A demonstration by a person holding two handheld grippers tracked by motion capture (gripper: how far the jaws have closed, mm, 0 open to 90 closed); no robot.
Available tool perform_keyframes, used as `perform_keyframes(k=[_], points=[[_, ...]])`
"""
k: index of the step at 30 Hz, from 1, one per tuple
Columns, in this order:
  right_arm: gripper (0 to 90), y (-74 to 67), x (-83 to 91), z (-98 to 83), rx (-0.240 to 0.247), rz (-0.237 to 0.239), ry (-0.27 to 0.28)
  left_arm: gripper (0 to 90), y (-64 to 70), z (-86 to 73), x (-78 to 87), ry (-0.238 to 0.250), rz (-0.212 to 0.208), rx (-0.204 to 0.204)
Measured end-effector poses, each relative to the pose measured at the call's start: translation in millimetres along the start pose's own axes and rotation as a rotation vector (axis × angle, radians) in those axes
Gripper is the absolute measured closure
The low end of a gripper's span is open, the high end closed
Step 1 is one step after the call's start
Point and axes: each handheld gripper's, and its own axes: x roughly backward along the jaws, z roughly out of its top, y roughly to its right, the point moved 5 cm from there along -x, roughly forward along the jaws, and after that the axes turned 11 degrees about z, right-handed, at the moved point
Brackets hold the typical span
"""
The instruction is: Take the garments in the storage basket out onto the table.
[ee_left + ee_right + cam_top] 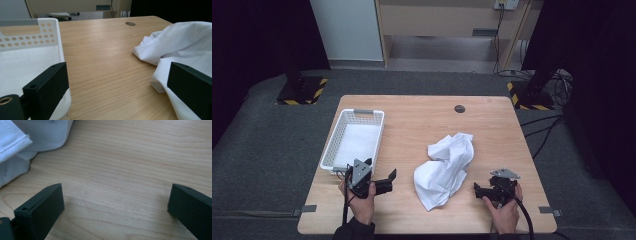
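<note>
A crumpled white cloth (pixel 444 167) (pixel 180 42) lies on the wooden table (pixel 422 120), right of centre. My left gripper (pixel 380 169) (pixel 117 85) is open, low over the front left of the table, with bare wood between its jaws. Its left jaw is at the near corner of a white perforated basket (pixel 360 113) (pixel 47 32), and its right jaw overlaps the cloth's edge. My right gripper (pixel 490 187) (pixel 116 200) is open over bare wood, just right of the cloth's lower end. A cloth hem (pixel 30 135) shows at the upper left of the right gripper view.
The basket stands at the table's left edge. A small round grommet (pixel 459 108) (pixel 130 23) sits near the far edge. Beyond the table are two stands with yellow-black striped bases (pixel 304 92), floor cables (pixel 542 130) at the right, and a wooden cabinet (pixel 447 25).
</note>
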Motion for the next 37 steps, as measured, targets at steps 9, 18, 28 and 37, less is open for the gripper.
perform_keyframes(k=[9, 18, 28, 37], points=[[0.6, 0.0, 0.0, 0.0, 0.000, 0.000, 0.000, 2.5, -8.8, -4.0, 1.5, -0.002, 0.001, 0.007], [0.6, 0.0, 0.0, 0.0, 0.000, 0.000, 0.000, 2.5, -17.8, -5.3, 4.5, 0.007, 0.009, 0.013], [0.6, 0.0, 0.0, 0.0, 0.000, 0.000, 0.000, 2.8, -26.8, -11.2, 3.4, 0.004, 0.005, 0.015], [0.7, 0.0, 0.0, 0.0, 0.000, 0.000, 0.000, 2.4, -30.0, -13.6, 1.8, 0.004, 0.013, 0.014]])
